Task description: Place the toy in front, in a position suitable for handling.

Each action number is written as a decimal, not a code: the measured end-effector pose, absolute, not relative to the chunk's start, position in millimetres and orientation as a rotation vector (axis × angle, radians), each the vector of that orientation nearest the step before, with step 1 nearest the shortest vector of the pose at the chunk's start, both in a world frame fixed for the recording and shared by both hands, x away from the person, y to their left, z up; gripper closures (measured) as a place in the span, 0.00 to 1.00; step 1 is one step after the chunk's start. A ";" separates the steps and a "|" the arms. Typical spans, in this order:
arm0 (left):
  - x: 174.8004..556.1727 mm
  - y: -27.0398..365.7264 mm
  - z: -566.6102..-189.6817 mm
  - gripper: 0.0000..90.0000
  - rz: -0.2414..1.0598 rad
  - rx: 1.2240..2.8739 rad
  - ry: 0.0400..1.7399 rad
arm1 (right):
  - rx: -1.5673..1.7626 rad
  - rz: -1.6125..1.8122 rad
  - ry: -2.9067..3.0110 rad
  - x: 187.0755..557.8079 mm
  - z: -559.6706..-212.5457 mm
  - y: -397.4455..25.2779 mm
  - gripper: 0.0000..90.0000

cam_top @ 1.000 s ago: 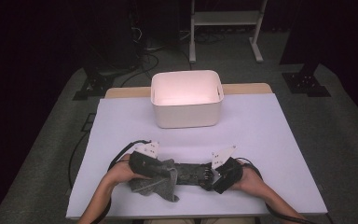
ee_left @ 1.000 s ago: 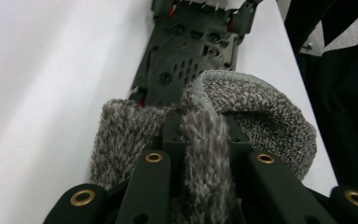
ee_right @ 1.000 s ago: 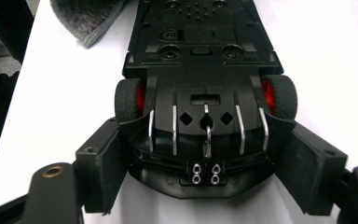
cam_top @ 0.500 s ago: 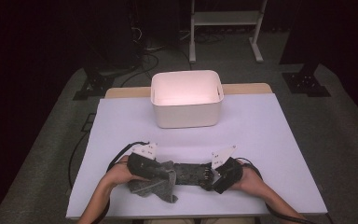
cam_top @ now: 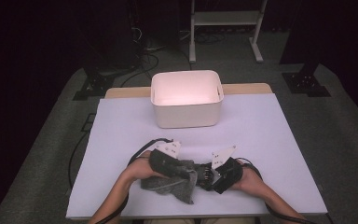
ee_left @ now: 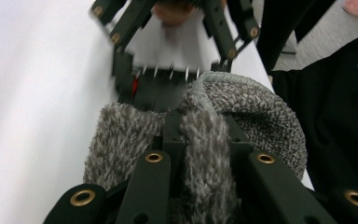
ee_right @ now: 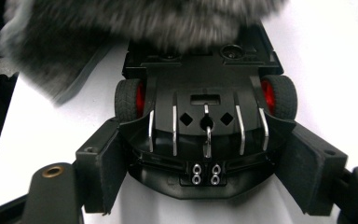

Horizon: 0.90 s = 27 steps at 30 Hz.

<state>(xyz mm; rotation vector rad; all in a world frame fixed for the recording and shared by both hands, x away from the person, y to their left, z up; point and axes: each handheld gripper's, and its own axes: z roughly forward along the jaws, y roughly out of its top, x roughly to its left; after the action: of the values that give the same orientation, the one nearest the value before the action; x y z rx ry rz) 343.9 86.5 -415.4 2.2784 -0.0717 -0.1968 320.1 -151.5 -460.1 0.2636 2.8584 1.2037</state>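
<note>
Right claw (ee_right: 205,163) clamped on black toy car (ee_right: 205,102); left claw (ee_left: 200,154) pinching grey cloth (ee_left: 261,112) over it

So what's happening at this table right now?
A person holds a gripper in each hand at the near edge of the white table. The right gripper is clamped on the end of a black toy car with red wheels. The left gripper pinches a fuzzy grey cloth draped over that car. A white bin stands farther back.
</note>
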 end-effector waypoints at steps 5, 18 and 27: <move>344.2 57.0 -410.2 0.85 -0.207 2.298 -0.139 | 0.263 1.205 2.858 320.1 -460.3 -151.6 0.26; 350.2 26.9 -410.2 0.85 -0.227 2.290 -0.170 | 0.282 1.223 2.859 319.9 -460.8 -152.6 0.26; 357.2 42.4 -411.7 0.85 -0.203 2.295 -0.130 | 0.281 1.230 2.855 320.4 -461.2 -153.0 0.26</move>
<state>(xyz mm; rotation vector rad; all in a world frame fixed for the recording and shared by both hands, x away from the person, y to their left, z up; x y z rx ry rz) 357.2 42.4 -411.7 2.2952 -0.1298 -0.2034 320.4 -153.0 -461.2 0.2812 2.8545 1.2302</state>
